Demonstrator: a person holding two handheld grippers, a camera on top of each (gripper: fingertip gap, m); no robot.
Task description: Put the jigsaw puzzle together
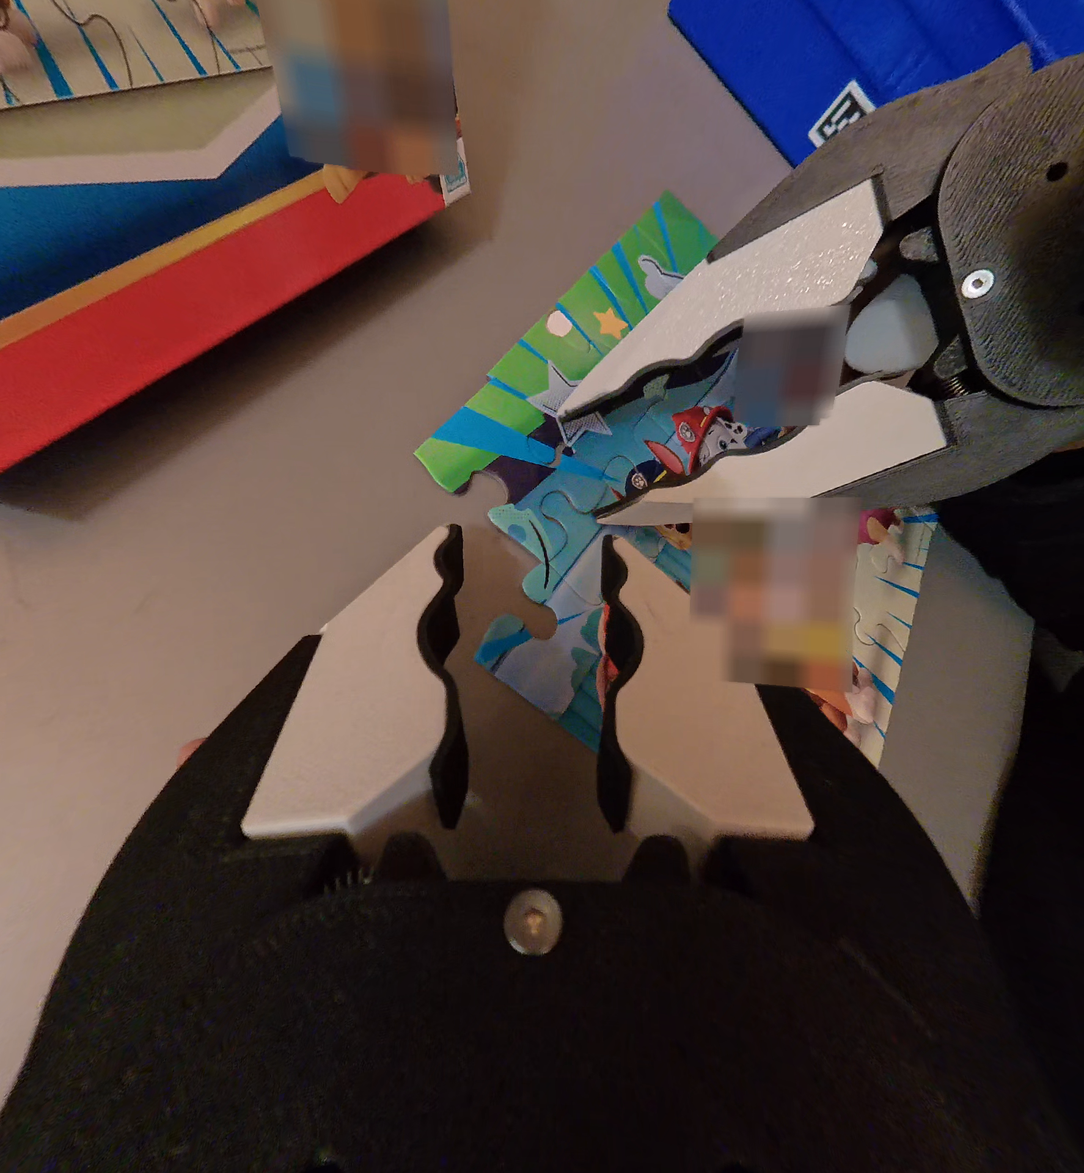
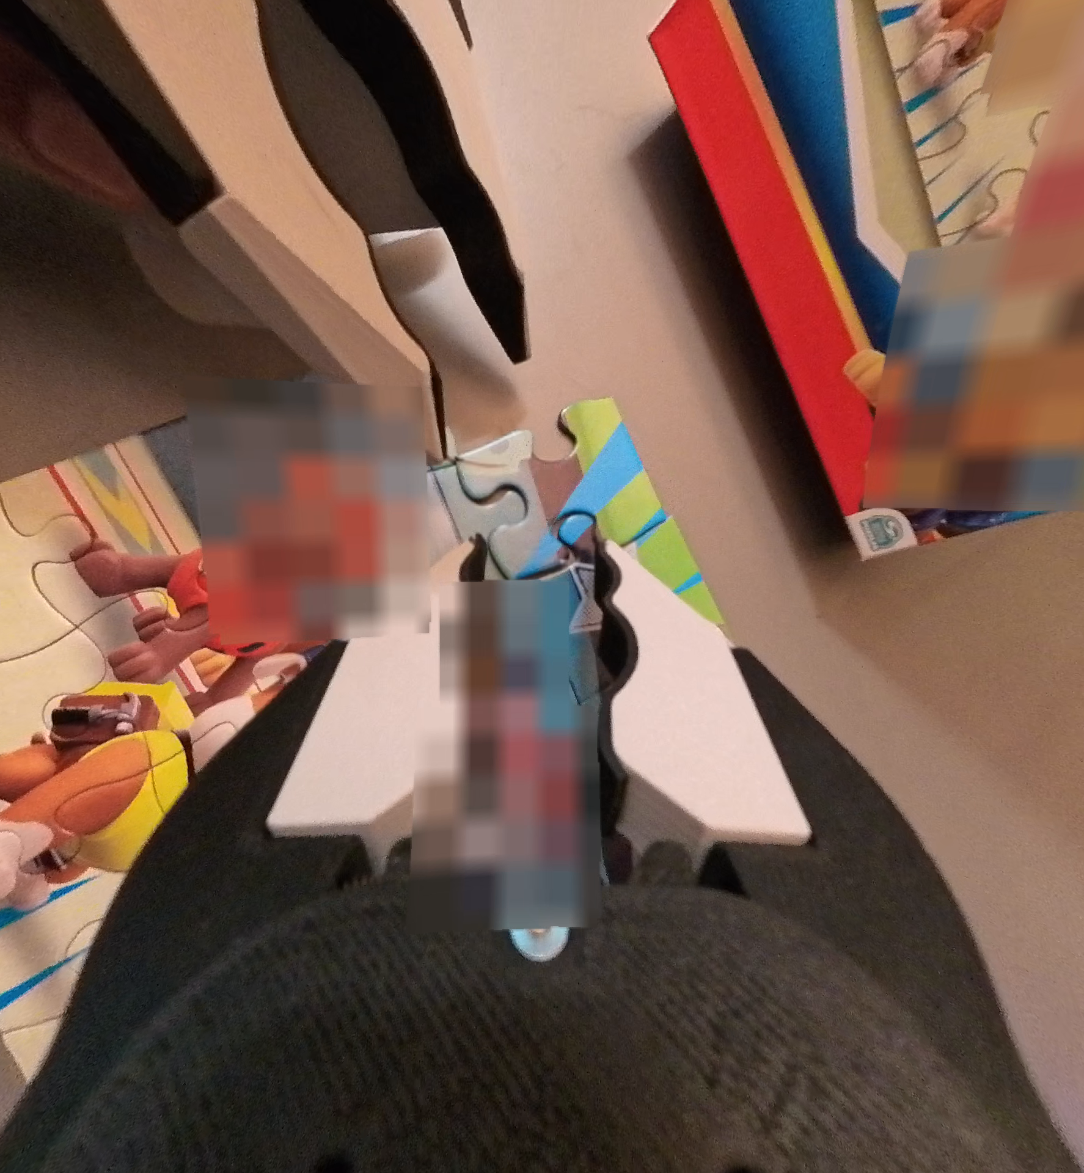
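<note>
At twelve o'clock of the left wrist view's own fingers, a partly assembled flat cardboard jigsaw puzzle (image 1: 590, 482) with green, blue and cartoon-dog artwork lies on the plain grey tabletop (image 1: 241, 571). The left gripper (image 1: 530, 546), black-bodied with white finger plates and wavy black pads, stands spread; bare tabletop and the puzzle's ragged left edge show between its pads, which press on nothing. From two o'clock the right gripper (image 1: 581, 460) reaches in over the puzzle, its white fingers parted with the picture showing between them. Whether its tips touch the card cannot be told. At ten o'clock a red, blue and gold cardboard puzzle box (image 1: 146, 273) lies well apart, and at one o'clock a blue plastic object (image 1: 844, 70) sits beyond the puzzle.

Straight ahead in the right wrist view, the puzzle's green-and-blue striped corner (image 2: 628, 489) lies at twelve o'clock of the right gripper (image 2: 542, 558), whose fingers are parted; mosaic hides much of the gap, so contact cannot be told. The left gripper (image 2: 482, 374) comes in from eleven o'clock, also spread. The puzzle box (image 2: 774, 254) stands at two o'clock.
</note>
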